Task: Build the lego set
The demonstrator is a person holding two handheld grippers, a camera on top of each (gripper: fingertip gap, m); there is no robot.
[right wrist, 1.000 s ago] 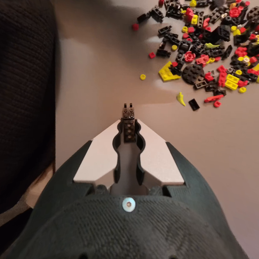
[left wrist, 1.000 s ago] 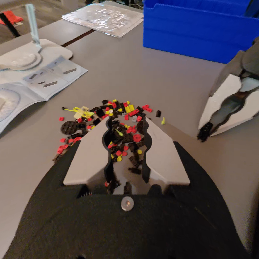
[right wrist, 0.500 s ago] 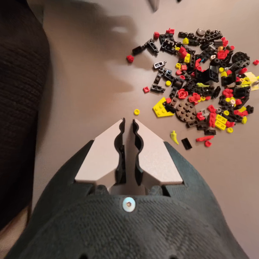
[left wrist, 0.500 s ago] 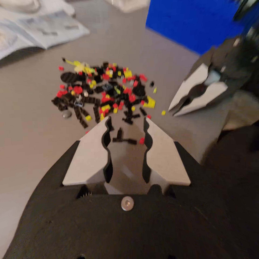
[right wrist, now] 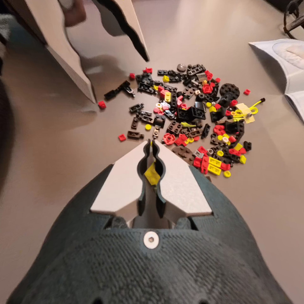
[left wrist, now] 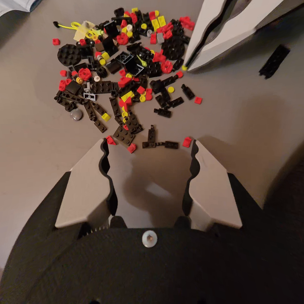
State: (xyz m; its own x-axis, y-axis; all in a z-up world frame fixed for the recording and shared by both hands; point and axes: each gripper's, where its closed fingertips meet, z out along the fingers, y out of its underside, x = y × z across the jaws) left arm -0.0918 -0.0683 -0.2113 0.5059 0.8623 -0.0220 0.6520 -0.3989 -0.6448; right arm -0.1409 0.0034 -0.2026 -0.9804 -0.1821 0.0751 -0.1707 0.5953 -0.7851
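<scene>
A pile of small black, red and yellow lego pieces (left wrist: 125,69) lies on the grey table (left wrist: 32,148); it also shows in the right wrist view (right wrist: 189,115). My left gripper (left wrist: 149,143) is open wide and empty, its tips at the near edge of the pile; it also shows in the right wrist view (right wrist: 120,79). My right gripper (right wrist: 150,142) is shut at the pile's edge with a small yellow piece (left wrist: 184,67) at its tips. A yellow wedge plate (right wrist: 152,175) lies under its fingers. A long black brick assembly (left wrist: 273,61) lies on the table beside the right gripper (left wrist: 187,65).
An open instruction booklet (right wrist: 287,65) lies beyond the pile; its corner shows in the left wrist view (left wrist: 13,5). Loose red studs (right wrist: 102,104) lie around the pile's edge. Bare table surrounds the pile. One gripper's finger ends stand about 10 cm off the other's.
My right gripper has let go of the black brick assembly, moved to the pile and shut on a small yellow piece. My left gripper has pulled back from over the pile and opened wider.
</scene>
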